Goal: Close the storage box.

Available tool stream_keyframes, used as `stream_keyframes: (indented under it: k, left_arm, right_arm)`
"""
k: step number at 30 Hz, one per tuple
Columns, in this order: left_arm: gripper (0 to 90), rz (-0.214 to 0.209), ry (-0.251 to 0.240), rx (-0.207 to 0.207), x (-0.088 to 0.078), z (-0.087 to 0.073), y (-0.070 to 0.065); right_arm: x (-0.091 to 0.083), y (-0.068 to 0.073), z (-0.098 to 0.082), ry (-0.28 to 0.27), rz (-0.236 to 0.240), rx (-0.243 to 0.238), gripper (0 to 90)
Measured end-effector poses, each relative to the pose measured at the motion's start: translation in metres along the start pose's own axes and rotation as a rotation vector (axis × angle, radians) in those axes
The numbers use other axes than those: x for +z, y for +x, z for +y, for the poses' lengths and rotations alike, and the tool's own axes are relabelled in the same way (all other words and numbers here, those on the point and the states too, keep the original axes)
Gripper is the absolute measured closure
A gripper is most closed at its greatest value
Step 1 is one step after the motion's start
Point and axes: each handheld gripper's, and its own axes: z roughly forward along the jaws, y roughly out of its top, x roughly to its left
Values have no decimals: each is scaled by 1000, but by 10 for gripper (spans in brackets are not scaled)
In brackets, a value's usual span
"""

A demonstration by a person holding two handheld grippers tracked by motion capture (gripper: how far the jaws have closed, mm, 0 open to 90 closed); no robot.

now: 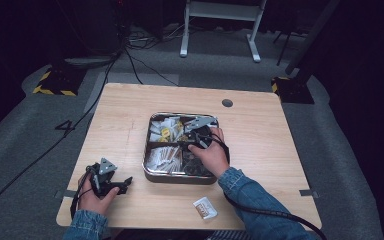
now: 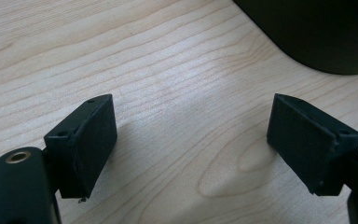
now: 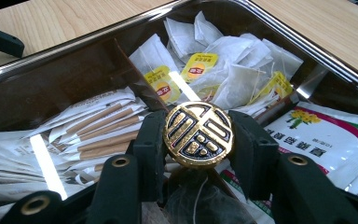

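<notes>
A round gold-and-black disc (image 3: 198, 135) with a raised emblem sits clamped between the two black jaws of my right gripper (image 3: 198, 140), just above the tray's contents. In the high view my right gripper (image 1: 194, 134) reaches into the right half of a metal compartment tray (image 1: 180, 179) at the table's middle. My left gripper (image 1: 125, 185) rests near the front left of the table, pointing toward the tray. Its jaws stand wide apart over bare wood in the left gripper view (image 2: 191, 144), with nothing between them.
The tray holds white tea bags with yellow tags (image 3: 214, 60), paper sticks (image 3: 102, 126) and flat packets with yellow flowers (image 3: 321, 130). A small sachet (image 1: 205, 207) lies near the table's front edge. The tray's dark wall (image 2: 326, 32) stands ahead of the left gripper.
</notes>
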Motion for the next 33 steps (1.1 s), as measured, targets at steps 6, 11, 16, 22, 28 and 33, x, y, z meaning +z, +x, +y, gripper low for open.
stream_keyframes:
  k: [6, 11, 16, 22, 28, 33]
  left_arm:
    - [162, 0, 0, 0, 0, 0, 0]
    - [162, 0, 0, 0, 0, 0, 0]
    - [162, 0, 0, 0, 0, 0, 0]
    - [162, 1, 0, 0, 0, 0, 0]
    - [162, 0, 1, 0, 0, 0, 0]
    - [148, -2, -1, 3, 3, 3, 0]
  right_arm:
    - [1, -3, -2, -4, 8, 3, 589]
    - [4, -5, -3, -11, -3, -2, 588]
    - [4, -7, -4, -17, 10, -7, 588]
    - [4, -6, -5, -18, 6, -12, 586]
    - [3, -7, -5, -20, 6, -4, 557]
    - [-5, -8, -4, -48, 11, 12, 487]
